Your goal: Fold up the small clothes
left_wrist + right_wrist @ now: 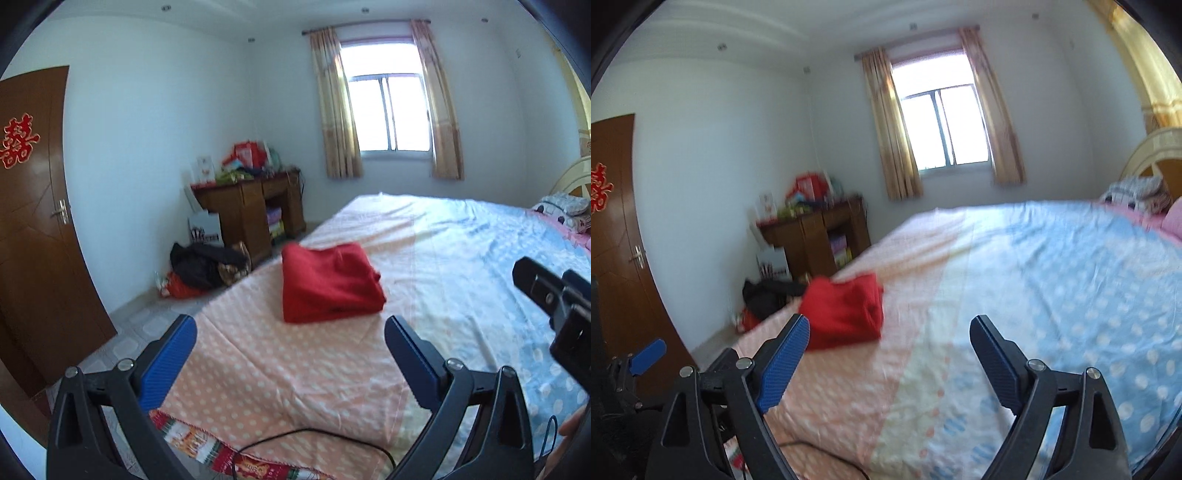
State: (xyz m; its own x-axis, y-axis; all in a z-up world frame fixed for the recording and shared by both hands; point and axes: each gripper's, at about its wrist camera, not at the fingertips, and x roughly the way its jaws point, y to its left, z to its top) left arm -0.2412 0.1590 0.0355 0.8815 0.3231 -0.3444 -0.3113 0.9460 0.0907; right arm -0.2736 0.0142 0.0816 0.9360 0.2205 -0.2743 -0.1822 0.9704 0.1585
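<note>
A red garment [328, 282] lies folded into a thick rectangle on the pink polka-dot part of the bed sheet [280, 373]. It also shows, blurred, in the right wrist view [846, 314]. My left gripper [290, 326] is open and empty, held above the sheet just short of the garment. My right gripper [890, 326] is open and empty, above the bed to the right of the garment. Part of the right gripper's black body [554, 302] shows at the right edge of the left wrist view. A blue finger of the left gripper [648, 356] shows at the lower left of the right wrist view.
The bed's near edge has a red patterned trim [207, 446] with a black cable [314, 435] lying over it. The sheet turns blue [1089, 280] to the right, with pillows [1137, 192] at the head. A wooden desk [251, 210], bags on the floor [203, 269] and a door [37, 229] stand left.
</note>
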